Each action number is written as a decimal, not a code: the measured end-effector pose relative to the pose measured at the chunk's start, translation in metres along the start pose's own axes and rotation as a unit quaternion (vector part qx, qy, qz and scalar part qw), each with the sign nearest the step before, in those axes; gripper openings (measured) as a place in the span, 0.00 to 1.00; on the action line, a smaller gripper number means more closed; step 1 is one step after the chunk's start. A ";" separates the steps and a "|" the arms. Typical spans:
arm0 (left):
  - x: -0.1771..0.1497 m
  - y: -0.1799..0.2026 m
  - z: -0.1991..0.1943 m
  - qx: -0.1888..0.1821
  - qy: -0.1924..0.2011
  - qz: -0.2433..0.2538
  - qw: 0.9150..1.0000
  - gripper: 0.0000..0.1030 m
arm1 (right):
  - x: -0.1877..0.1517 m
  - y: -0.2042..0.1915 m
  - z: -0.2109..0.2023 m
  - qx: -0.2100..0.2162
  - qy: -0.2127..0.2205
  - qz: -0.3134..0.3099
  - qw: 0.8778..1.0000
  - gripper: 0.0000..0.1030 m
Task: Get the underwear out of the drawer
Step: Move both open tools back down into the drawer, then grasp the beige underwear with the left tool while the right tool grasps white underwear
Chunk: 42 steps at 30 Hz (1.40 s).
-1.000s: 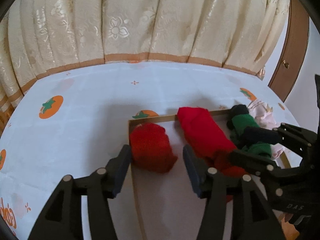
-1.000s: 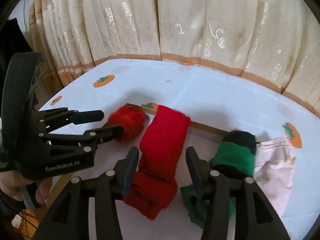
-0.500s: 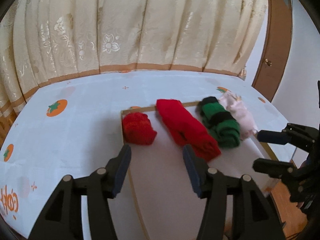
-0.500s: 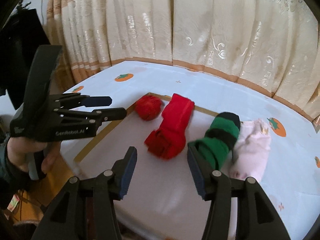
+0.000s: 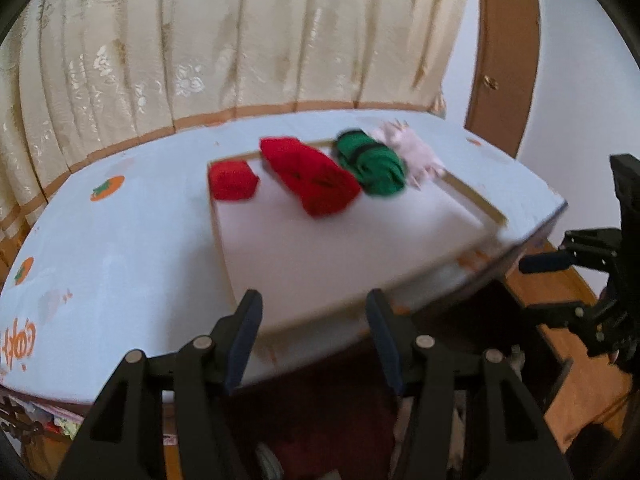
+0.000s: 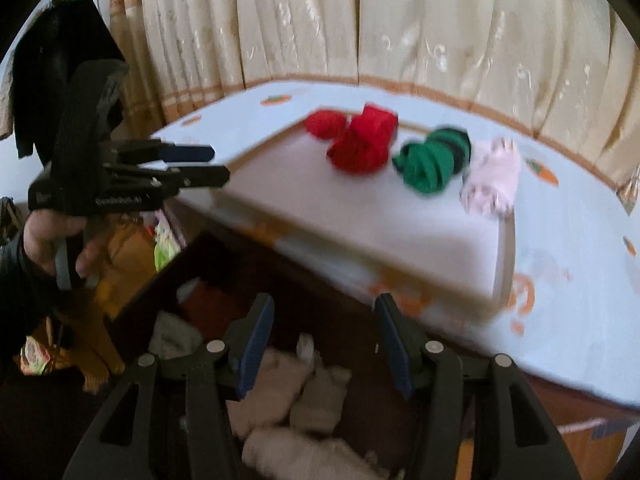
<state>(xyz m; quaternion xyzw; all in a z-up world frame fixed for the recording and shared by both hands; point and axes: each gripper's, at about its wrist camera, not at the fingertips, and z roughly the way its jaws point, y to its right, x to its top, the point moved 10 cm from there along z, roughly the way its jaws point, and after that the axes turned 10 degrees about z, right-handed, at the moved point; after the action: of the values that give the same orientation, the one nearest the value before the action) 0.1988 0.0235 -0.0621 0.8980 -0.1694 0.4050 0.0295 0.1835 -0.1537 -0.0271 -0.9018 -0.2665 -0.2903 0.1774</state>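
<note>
Nearest in the right wrist view, the right gripper [image 6: 324, 340] hangs with its jaws spread and nothing between them, above an open dark drawer [image 6: 168, 276]. Inside the drawer lie pale rolled garments [image 6: 288, 392], blurred, and something dark red [image 6: 208, 304] farther back in it; which of these is underwear cannot be told. To the left, a hand [image 6: 56, 240] in a dark sleeve holds the left gripper [image 6: 204, 164], whose jaws also stand apart and empty, beside the edge of the table.

In the left wrist view, the left gripper [image 5: 314, 336] is spread over the near edge of the table [image 5: 120, 264], which wears a pale cloth printed with orange fruit. The right gripper [image 5: 532, 288] shows at the right, off the table's corner, jaws apart.

On the table rests a white board [image 5: 320, 248] with a thin wooden frame. Along its far side sit four rolled pieces in a row: a small red roll [image 5: 232, 180], a long red roll [image 5: 316, 176], a green roll with a black band [image 5: 372, 164], and a pale pink piece [image 5: 412, 152] at the far right corner, touching the green one.

Behind the table hangs a cream curtain [image 5: 240, 40] with a brown band. A brown door frame [image 5: 508, 60] stands to its right.
</note>
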 end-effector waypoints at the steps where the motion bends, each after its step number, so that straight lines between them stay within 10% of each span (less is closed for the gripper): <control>1: -0.009 0.007 -0.001 -0.004 -0.006 0.004 1.000 0.53 | -0.009 0.002 0.000 -0.003 -0.005 0.004 1.000 0.54; 13: -0.088 0.070 0.021 -0.047 -0.095 0.039 0.994 0.53 | -0.079 0.019 0.043 -0.023 -0.077 0.042 0.996 0.54; 42: -0.114 0.120 0.075 -0.103 -0.191 0.076 0.973 0.53 | -0.125 0.022 0.117 -0.027 -0.203 0.016 0.979 0.54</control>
<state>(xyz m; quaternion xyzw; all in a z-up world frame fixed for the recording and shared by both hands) 0.1430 -0.0718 -0.2066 0.9353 -0.2806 0.2078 0.0582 0.1606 -0.1631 -0.1973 -0.9505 -0.2746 -0.1055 0.0999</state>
